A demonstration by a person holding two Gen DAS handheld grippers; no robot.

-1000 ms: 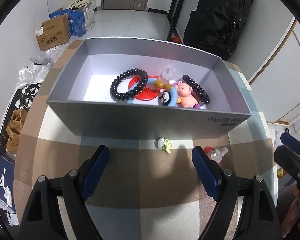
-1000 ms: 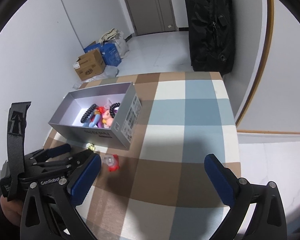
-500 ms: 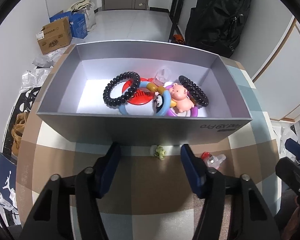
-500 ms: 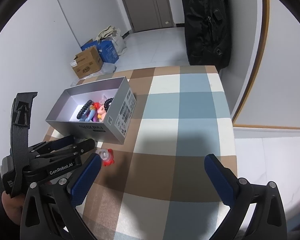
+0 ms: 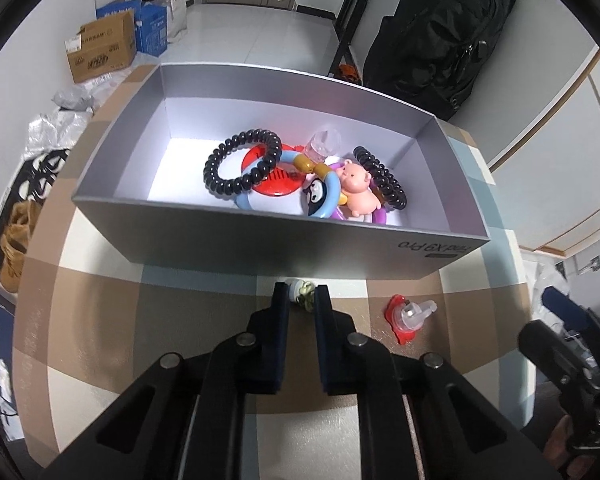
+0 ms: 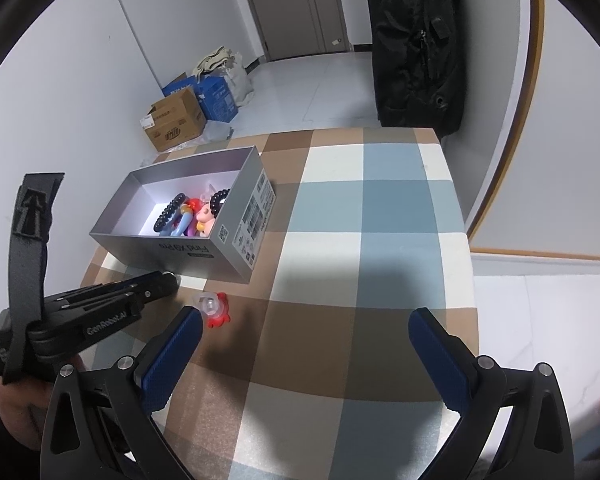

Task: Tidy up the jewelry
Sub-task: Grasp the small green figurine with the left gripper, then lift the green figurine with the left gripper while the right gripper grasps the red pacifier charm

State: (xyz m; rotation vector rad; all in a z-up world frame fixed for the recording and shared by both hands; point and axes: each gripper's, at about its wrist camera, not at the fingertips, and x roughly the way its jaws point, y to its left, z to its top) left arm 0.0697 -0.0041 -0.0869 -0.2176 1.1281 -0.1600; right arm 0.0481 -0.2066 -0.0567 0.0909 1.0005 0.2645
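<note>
The left tool had just been closing and now pinched the small pale trinket at its tips, against the grey box ahead on the worktop. Lifting could follow. The right tool stood wide, empty.

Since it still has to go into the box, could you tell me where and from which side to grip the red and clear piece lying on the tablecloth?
Grip the clear stub, which juts sideways off the red base. Come from above with the open right hand-held gripper.
</note>
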